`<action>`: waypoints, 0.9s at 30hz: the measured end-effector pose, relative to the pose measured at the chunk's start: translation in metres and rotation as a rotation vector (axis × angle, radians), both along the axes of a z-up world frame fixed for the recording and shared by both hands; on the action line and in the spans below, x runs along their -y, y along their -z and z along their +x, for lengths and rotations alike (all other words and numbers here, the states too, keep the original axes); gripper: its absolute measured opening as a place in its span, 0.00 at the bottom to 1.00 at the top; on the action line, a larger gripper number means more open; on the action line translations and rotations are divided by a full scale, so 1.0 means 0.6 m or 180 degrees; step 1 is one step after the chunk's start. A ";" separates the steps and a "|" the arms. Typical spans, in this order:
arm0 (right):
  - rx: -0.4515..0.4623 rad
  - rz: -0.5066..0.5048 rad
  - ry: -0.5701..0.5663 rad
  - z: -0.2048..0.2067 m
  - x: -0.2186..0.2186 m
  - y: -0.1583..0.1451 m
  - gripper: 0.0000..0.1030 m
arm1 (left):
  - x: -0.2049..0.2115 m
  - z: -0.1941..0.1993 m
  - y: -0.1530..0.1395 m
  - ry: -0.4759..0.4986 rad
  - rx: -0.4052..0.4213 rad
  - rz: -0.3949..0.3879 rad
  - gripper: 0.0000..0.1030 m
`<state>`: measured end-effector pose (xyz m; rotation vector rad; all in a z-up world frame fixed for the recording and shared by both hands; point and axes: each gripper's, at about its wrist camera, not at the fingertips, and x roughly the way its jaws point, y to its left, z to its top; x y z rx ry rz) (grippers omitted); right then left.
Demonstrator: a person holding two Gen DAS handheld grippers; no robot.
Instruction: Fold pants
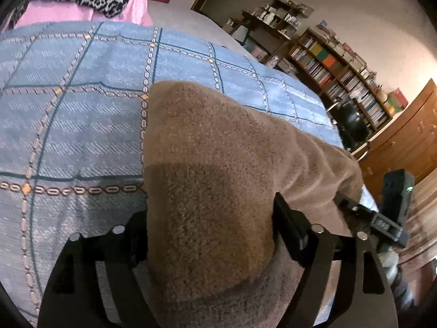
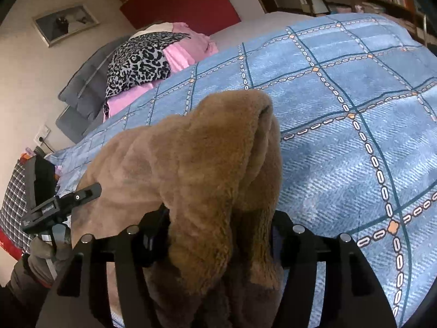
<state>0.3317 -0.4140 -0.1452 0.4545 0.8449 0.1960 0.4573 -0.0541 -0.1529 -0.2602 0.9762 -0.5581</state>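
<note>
- Black frame of the left gripper [image 1: 210, 227] fills the 6 o'clock edge of the left wrist view; brown fleece pants [image 1: 218, 164] bulge up between its fingers.
- Left gripper: fabric lies between the jaws, which stand wide; pad contact is hidden by the pile, so I cannot tell whether it grips.
- Right gripper [image 2: 218, 235]: a thick bunched fold of the pants [image 2: 207, 158] fills the gap between its fingers; pads are hidden, so a grip is not confirmed here either.
- Pants rest on a blue checked bedspread [image 1: 82, 104], running from 6 o'clock toward centre in both views.
- Leopard-print cloth [image 2: 139, 60] on pink fabric [image 2: 185, 46] lies at 11 o'clock in the right view.
- Bookshelf [image 1: 341, 71] stands at 2 o'clock in the left view.
</note>
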 end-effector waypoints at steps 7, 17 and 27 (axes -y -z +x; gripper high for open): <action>0.0216 -0.0456 0.0206 -0.058 -0.008 -0.058 0.67 | -0.025 -0.053 -0.063 -0.0203 0.0338 0.0262 0.84; 0.0283 -0.0564 0.0034 -0.216 -0.034 -0.087 0.71 | 0.005 -0.173 -0.079 0.0074 0.0815 0.0739 0.87; -0.0166 -0.1044 0.0462 -0.176 -0.020 -0.014 0.69 | 0.050 -0.187 -0.036 0.0166 0.0912 0.1111 0.88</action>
